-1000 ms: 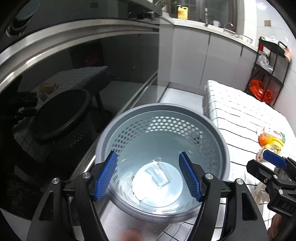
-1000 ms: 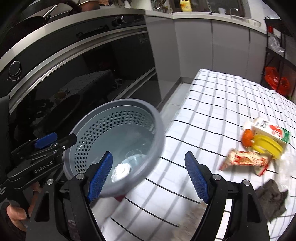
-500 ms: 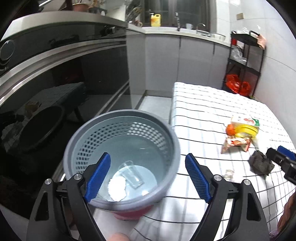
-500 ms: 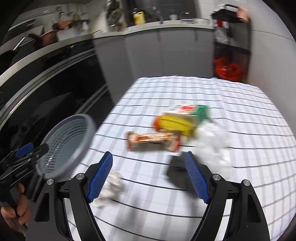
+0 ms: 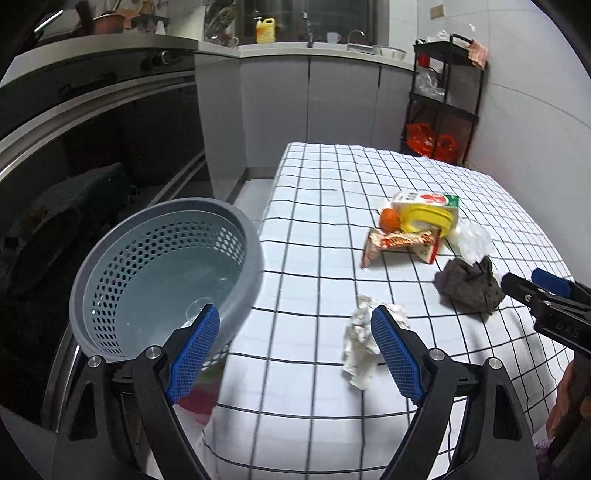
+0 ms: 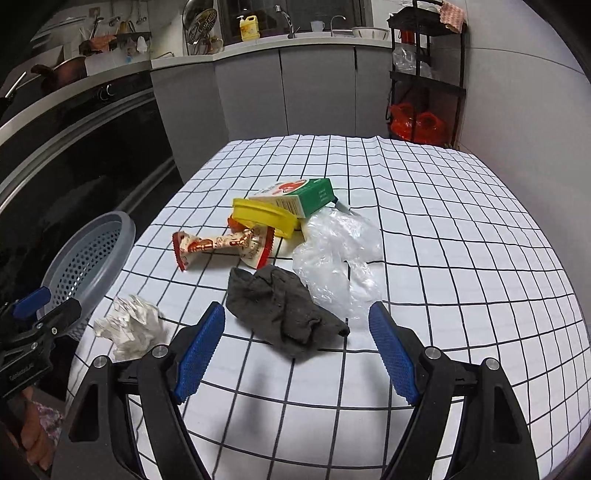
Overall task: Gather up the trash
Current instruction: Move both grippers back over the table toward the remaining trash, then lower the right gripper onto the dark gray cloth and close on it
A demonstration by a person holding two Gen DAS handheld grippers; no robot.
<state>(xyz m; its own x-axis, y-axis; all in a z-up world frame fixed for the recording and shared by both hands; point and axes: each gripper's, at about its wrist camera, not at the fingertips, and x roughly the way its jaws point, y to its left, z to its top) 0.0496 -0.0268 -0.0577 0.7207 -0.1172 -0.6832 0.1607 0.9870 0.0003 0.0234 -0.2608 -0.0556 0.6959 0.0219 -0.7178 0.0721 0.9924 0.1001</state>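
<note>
A grey perforated basket (image 5: pixel 162 273) stands off the table's left edge, also in the right wrist view (image 6: pixel 88 258). On the checked tablecloth (image 6: pixel 443 221) lie a crumpled white tissue (image 5: pixel 364 343) (image 6: pixel 129 326), a dark grey rag (image 6: pixel 284 314) (image 5: pixel 467 286), clear plastic film (image 6: pixel 336 254), a red snack wrapper (image 6: pixel 225 245), a yellow lid (image 6: pixel 264 218), a carton (image 6: pixel 295 195) and an orange (image 5: pixel 389 218). My left gripper (image 5: pixel 295 350) is open and empty between basket and tissue. My right gripper (image 6: pixel 295 347) is open and empty just before the rag.
Dark oven fronts (image 5: pixel 92 147) run along the left. Grey cabinets and a counter with a yellow bottle (image 6: pixel 249 27) are at the back. A black shelf rack with red bags (image 6: pixel 421 122) stands at the back right.
Both grippers swung right, from over the basket toward the table. The basket now sits at the left of both views, and the rag lies in front of my right gripper.
</note>
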